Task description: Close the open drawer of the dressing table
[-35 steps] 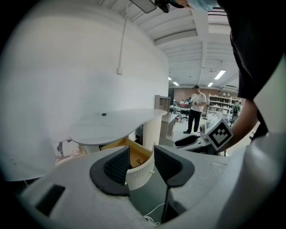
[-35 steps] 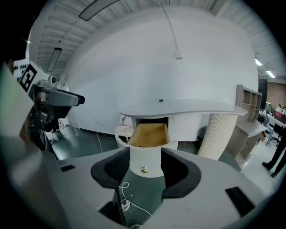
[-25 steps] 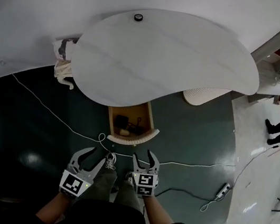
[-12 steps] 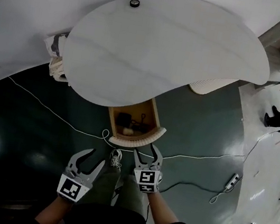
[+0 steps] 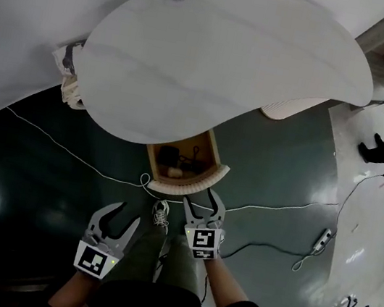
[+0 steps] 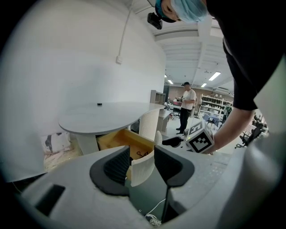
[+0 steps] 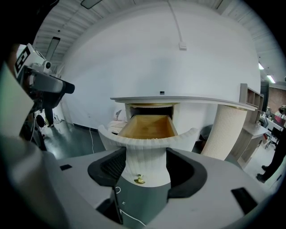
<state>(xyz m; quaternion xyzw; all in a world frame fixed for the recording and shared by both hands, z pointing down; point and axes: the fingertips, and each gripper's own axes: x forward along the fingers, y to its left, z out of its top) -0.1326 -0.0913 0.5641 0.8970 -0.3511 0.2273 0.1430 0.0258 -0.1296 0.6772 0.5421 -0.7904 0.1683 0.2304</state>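
Open drawer (image 5: 183, 162) sticking out under the white dressing table (image 5: 215, 65) (small dark things inside). Right gripper (image 5: 201, 198) close to its curved front, jaws just opened wider, pinching nothing. Left gripper (image 5: 128, 213) farther back, spread, empty.

I'm standing in a big open lab hall: stocked shelves (image 6: 211, 103), ceiling strip lights (image 6: 215, 76), cables (image 5: 278, 205) trailing across a glossy floor (image 5: 271, 163).
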